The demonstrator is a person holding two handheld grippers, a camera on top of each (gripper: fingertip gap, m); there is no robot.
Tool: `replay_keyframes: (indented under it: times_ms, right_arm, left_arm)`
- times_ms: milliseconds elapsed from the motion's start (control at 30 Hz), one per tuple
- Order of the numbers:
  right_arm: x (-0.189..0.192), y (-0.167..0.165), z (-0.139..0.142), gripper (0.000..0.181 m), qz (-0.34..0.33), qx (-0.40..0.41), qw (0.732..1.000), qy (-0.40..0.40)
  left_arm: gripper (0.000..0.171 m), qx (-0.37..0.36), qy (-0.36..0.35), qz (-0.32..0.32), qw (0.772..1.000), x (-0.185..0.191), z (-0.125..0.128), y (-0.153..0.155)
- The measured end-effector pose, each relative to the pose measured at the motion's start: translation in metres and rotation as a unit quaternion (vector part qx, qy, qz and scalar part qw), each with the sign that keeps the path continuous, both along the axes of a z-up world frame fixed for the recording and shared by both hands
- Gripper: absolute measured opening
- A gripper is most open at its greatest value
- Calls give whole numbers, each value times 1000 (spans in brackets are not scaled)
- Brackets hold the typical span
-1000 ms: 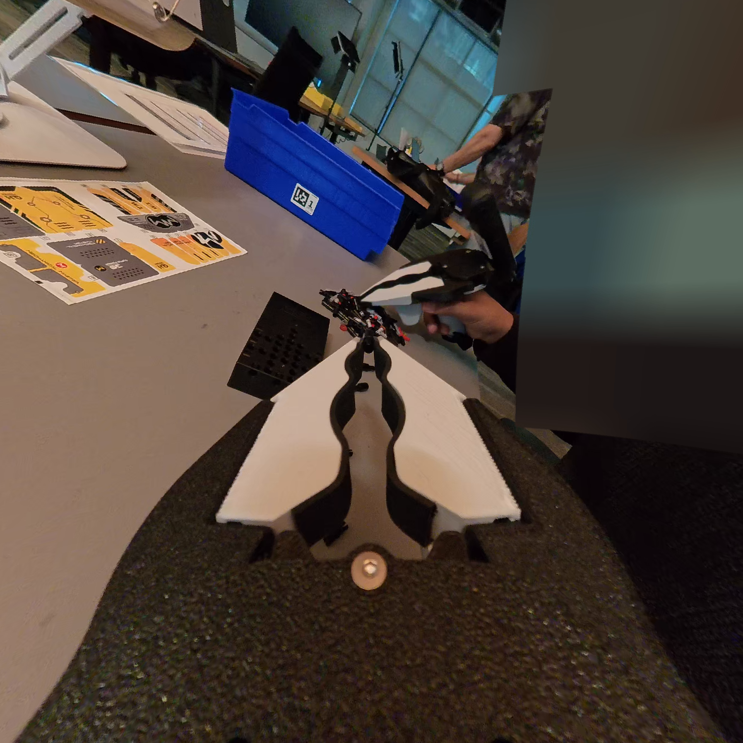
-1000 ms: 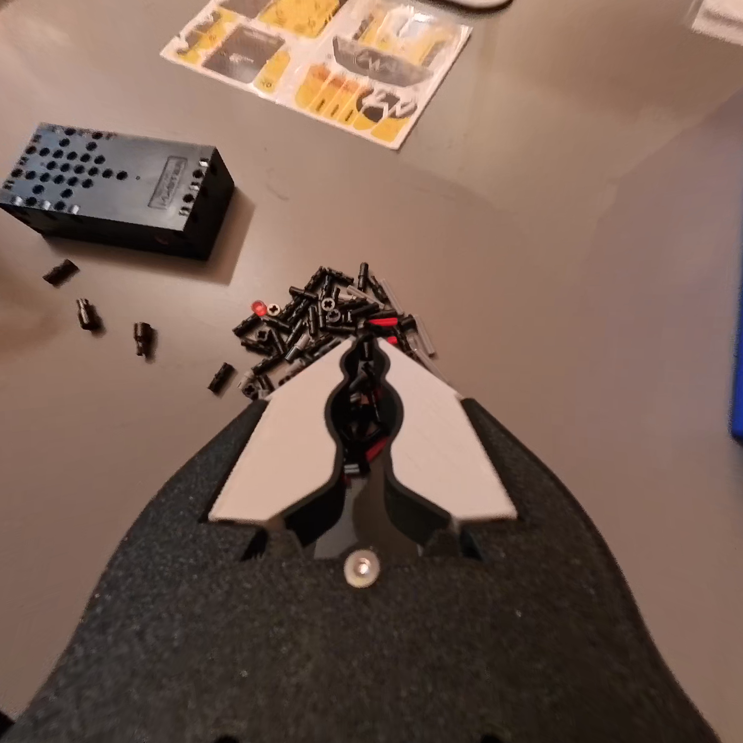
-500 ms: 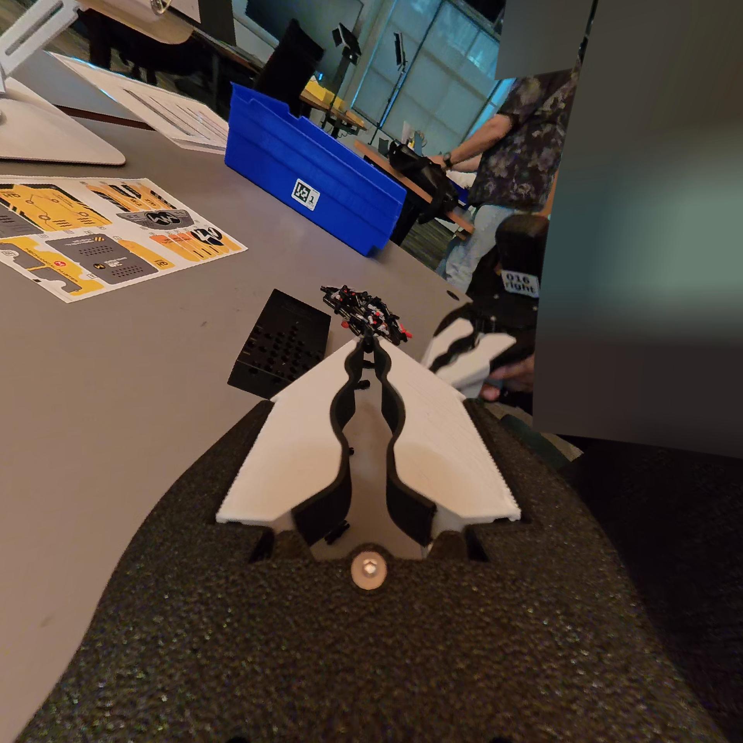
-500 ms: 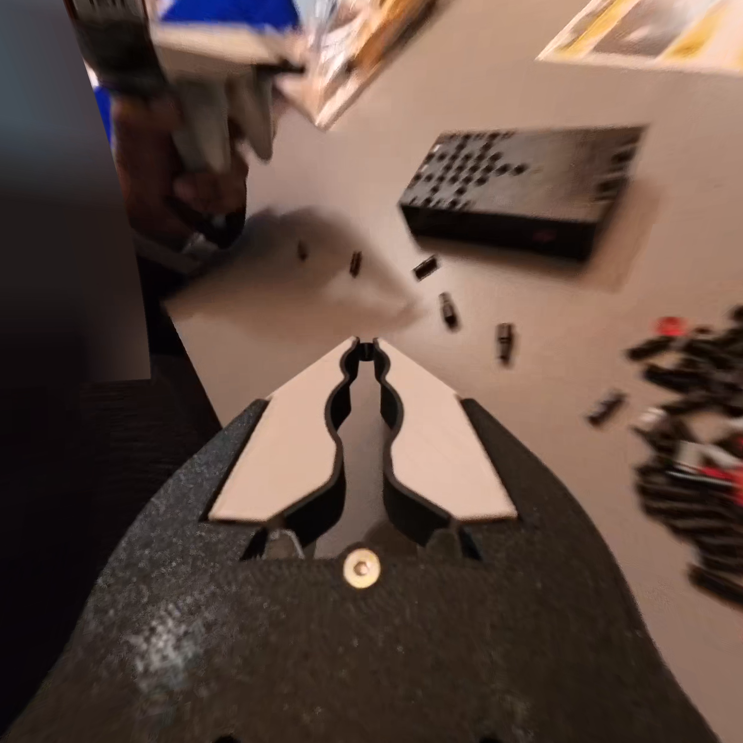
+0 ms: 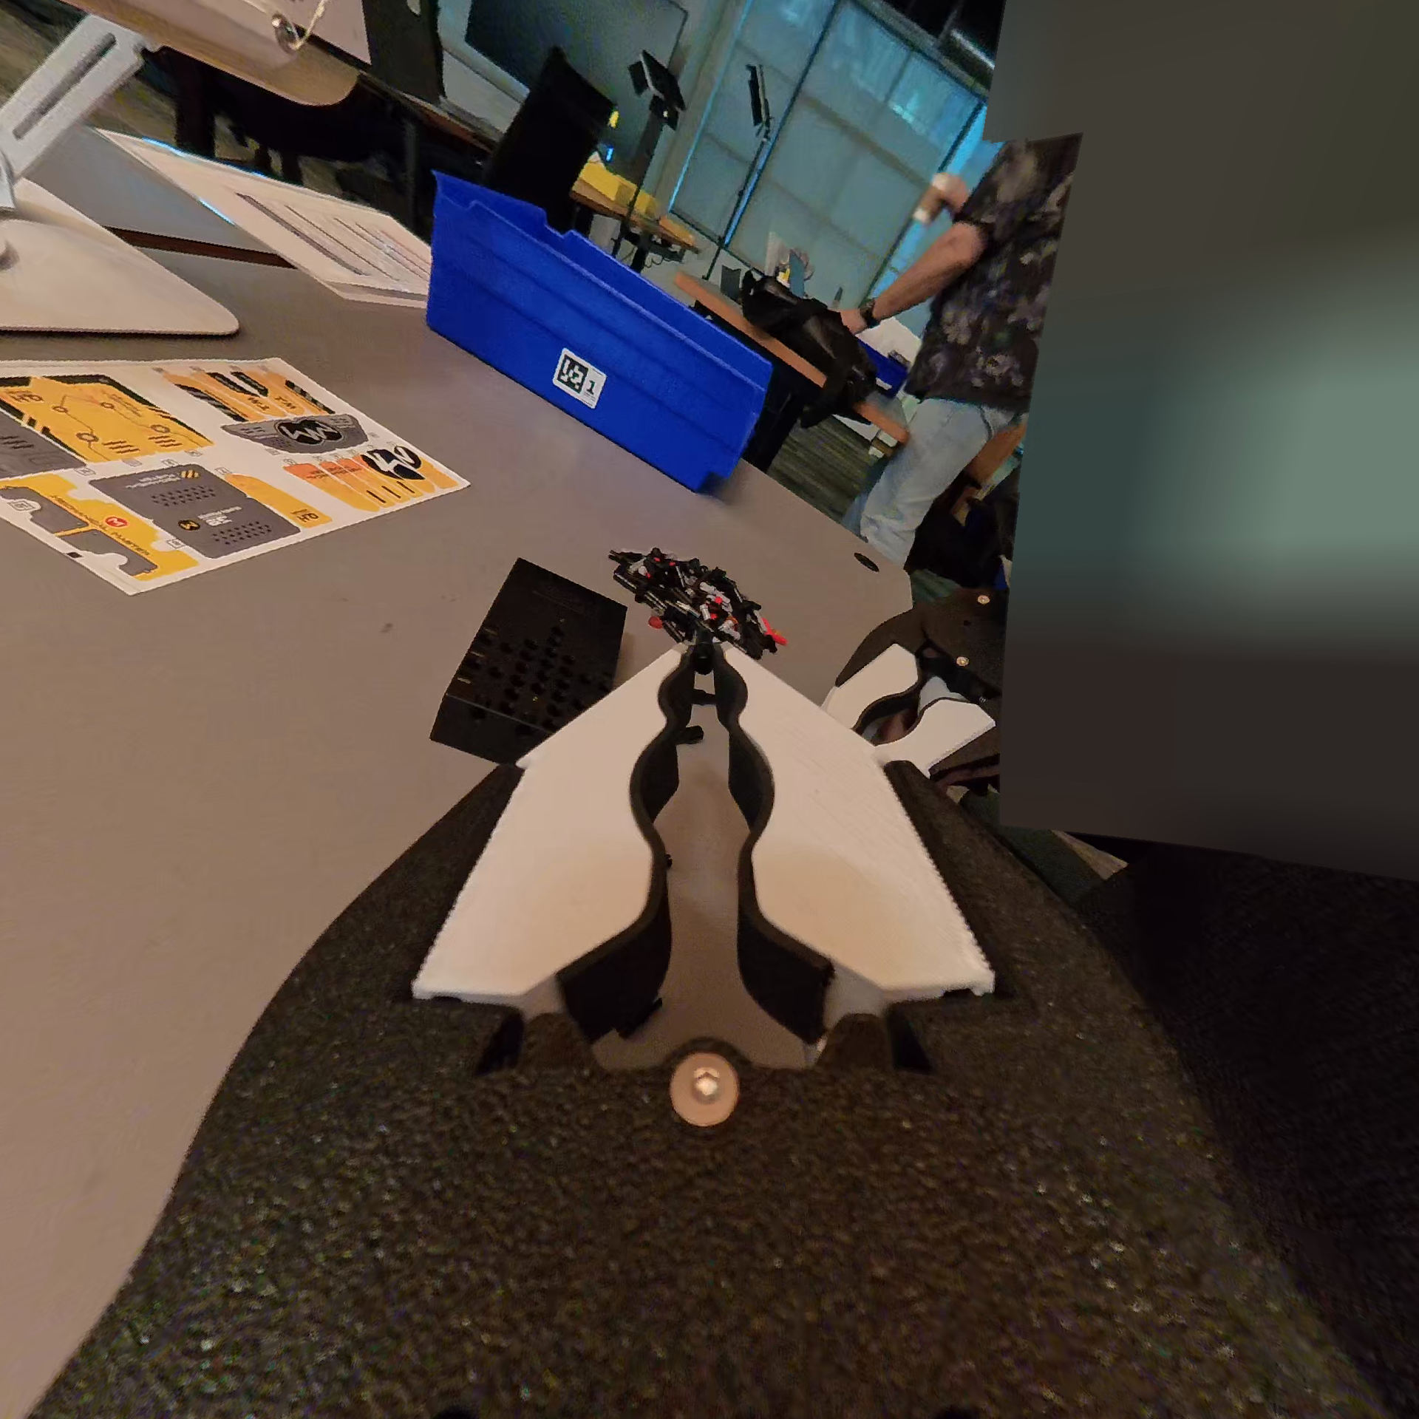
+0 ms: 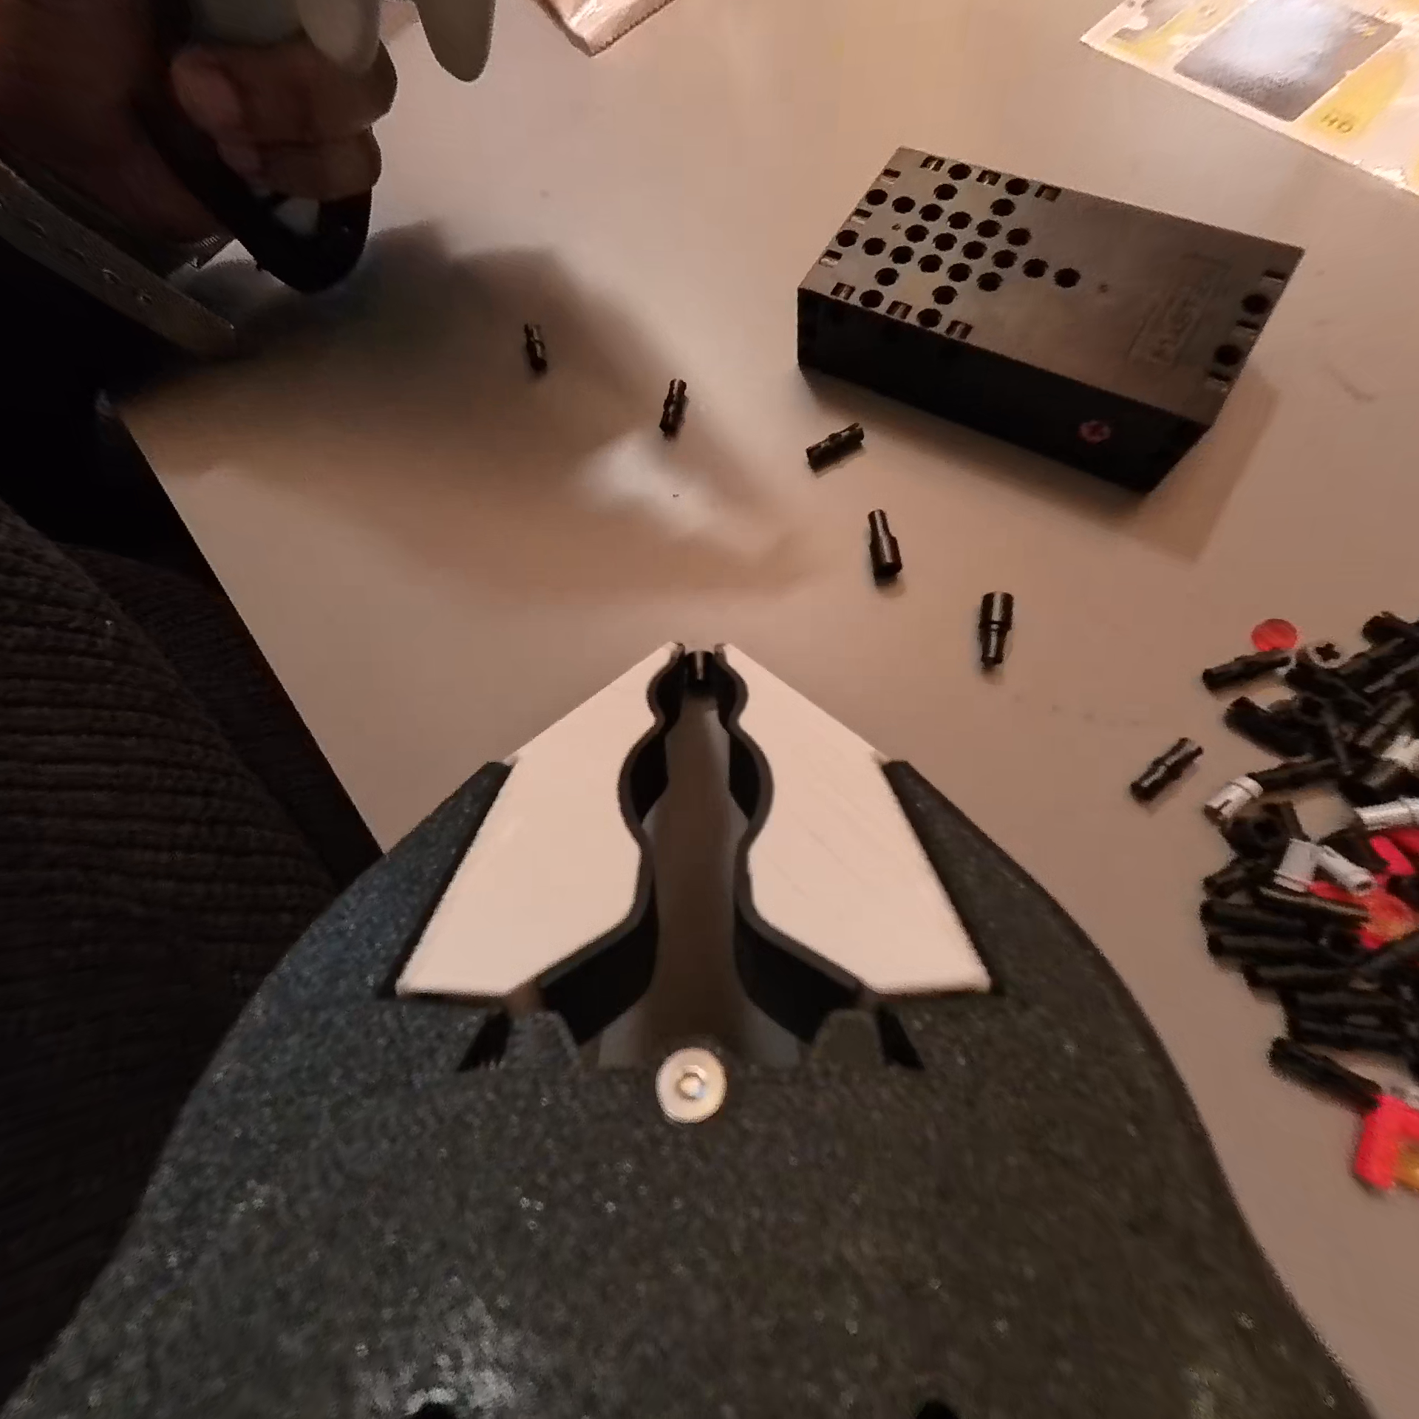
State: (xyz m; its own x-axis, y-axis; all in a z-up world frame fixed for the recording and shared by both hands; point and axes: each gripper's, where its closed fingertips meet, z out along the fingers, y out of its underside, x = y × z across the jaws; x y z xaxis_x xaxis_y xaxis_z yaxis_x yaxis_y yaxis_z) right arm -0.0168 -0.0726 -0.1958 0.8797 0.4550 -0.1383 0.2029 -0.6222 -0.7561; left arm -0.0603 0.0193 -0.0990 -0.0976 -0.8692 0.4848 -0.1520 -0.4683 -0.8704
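My right gripper (image 6: 699,653) is shut on a small black pin (image 6: 697,666) and holds it above the grey table (image 6: 476,476), near its front edge. It also shows at the right of the left wrist view (image 5: 910,702). Several loose black pins (image 6: 883,541) lie ahead of it. A black perforated block (image 6: 1036,307) lies beyond them, and a pile of black, grey and red pins (image 6: 1321,883) is to the right. My left gripper (image 5: 700,653) is shut, with what looks like a small black pin between its tips. It points at the pile (image 5: 691,599), beside the block (image 5: 537,660).
A yellow and grey sticker sheet (image 5: 192,461) lies at the left, with a white monitor foot (image 5: 77,284) behind it. A blue bin (image 5: 599,338) stands at the back. A person (image 5: 967,307) stands beyond the table. A hand (image 6: 269,115) shows at the top left. Left tips to right tips: about 15 cm. About 11 cm separates my left fingertips from the block (image 5: 537,660). My right wrist view (image 6: 988,246) looks at it from another angle.
My right gripper has lifted out of the pin pile, shut on a pin, and swung left toward the table's front edge. The left gripper has barely moved.
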Motion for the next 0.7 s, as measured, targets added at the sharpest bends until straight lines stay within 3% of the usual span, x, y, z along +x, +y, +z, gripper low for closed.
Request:
replay_keyframes:
  times_ms: [267,700]
  right_arm:
    - [6,-7,-2,9,-7,21,999,-42]
    - [0,-9,-2,12,5,21,999,-32]
  left_arm:
    - [3,-1,2,-2,1000,1,-1,-1]
    - [3,2,7,-5,1000,2,-3,-2]
